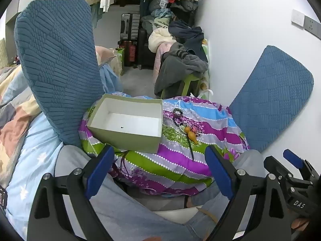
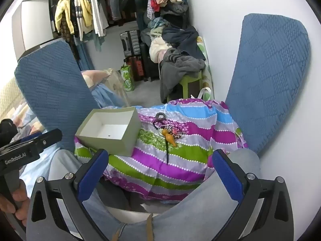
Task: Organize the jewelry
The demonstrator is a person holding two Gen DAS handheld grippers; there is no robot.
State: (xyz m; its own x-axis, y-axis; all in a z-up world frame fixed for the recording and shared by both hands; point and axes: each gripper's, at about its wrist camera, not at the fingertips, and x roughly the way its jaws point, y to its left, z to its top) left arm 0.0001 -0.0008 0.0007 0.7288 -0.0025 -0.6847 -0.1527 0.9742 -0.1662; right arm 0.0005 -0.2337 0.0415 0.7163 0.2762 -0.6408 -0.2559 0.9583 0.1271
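An open grey-green box (image 1: pixel 128 124) with a white empty inside sits on a striped purple, green and blue cushion (image 1: pixel 180 160); it also shows in the right wrist view (image 2: pixel 112 130). To its right lies a small jewelry pile (image 1: pixel 185 124): a dark ring, bead bracelets and an orange gourd pendant (image 1: pixel 191 134) on a dark cord. The pile also shows in the right wrist view (image 2: pixel 167 130). My left gripper (image 1: pixel 159 168) is open and empty, held near the cushion's front edge. My right gripper (image 2: pixel 160 172) is open and empty, likewise short of the cushion.
Two blue padded chair backs (image 1: pixel 58 68) (image 2: pixel 268 80) flank the cushion. The person's grey-trousered knees (image 2: pixel 200 200) are below. A bed with a light blue cover (image 1: pixel 30 150) lies left. Suitcases, piled clothes and a green stool (image 1: pixel 190 82) stand behind.
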